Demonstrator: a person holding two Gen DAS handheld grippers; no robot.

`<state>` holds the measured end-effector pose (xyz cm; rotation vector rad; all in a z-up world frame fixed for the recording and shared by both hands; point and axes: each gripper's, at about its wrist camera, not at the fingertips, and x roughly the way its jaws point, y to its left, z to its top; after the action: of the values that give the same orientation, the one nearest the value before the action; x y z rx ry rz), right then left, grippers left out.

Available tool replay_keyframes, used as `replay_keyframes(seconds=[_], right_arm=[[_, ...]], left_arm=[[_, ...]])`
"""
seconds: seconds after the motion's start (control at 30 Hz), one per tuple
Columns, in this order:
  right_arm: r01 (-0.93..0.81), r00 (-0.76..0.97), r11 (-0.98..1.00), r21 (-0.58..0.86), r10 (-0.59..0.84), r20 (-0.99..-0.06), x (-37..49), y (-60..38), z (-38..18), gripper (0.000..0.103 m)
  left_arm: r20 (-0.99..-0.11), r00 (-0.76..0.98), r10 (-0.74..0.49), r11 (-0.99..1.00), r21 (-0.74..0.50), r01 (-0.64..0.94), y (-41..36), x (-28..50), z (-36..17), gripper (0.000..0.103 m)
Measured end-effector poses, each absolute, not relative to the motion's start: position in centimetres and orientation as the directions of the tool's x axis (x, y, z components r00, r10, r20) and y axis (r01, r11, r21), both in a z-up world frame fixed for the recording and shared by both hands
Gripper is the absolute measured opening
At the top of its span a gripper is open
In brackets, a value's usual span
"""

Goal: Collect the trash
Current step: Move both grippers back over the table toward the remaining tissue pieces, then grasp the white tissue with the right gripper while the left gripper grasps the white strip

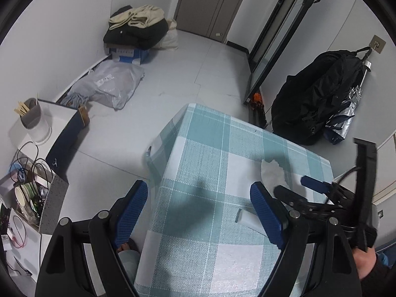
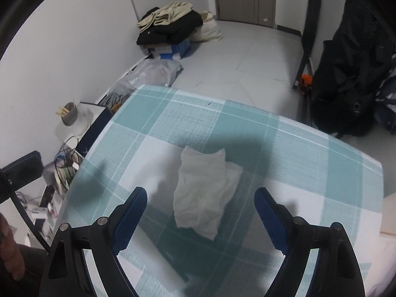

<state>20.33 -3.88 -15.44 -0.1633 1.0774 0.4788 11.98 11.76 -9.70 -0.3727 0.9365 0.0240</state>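
Even, cool indoor light; soft gripper shadows on checked tablecloth (image 2: 309,153); right view slightly motion-blurred; fisheye bending, dark corners.

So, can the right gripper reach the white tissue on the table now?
Probably yes. The right gripper is open, with the crumpled white tissue just ahead between its fingers. Nothing lies between them on the checked tablecloth.

1. A crumpled white tissue (image 2: 205,193) lies flat on the bench's checked cloth (image 2: 309,153), partly folded over itself.
2. A small white tube-like piece (image 1: 243,219) lies near it, on the same cloth.
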Motion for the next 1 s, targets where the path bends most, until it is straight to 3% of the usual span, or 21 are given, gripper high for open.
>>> replay_keyframes(seconds=[0.13,0.2,0.23,0.37,0.67,1.0], right_arm=[[-0.486,0.365,0.87,0.086,0.291,-0.884,20.9,-3.3,-16.0,0.078],[-0.5,0.351,0.865,0.047,0.253,-0.902,21.0,-2.9,-16.4,0.059],[-0.508,0.371,0.861,0.021,0.241,-0.897,20.8,-2.9,-16.2,0.054],[-0.513,0.336,0.857,0.055,0.259,-0.905,20.7,-3.7,-15.8,0.018],[-0.476,0.341,0.869,0.137,0.326,-0.882,20.8,-7.4,-14.2,0.013],[-0.438,0.365,0.884,0.162,0.339,-0.867,20.8,-11.1,-12.9,0.013]], left_arm=[[-0.795,0.588,-0.147,0.928,-0.316,-0.196,12.1,12.1,-10.1,0.083],[-0.8,0.581,-0.15,0.927,-0.318,-0.199,12.1,12.2,-10.3,0.083],[-0.804,0.575,-0.152,0.927,-0.317,-0.198,12.1,12.2,-10.4,0.083],[-0.816,0.555,-0.163,0.93,-0.315,-0.189,11.5,12.3,-11.0,0.083],[-0.841,0.48,-0.249,0.938,-0.332,-0.097,8.6,12.7,-12.8,0.083],[-0.871,0.431,-0.237,0.959,-0.28,-0.038,5.7,13.5,-14.0,0.083]])
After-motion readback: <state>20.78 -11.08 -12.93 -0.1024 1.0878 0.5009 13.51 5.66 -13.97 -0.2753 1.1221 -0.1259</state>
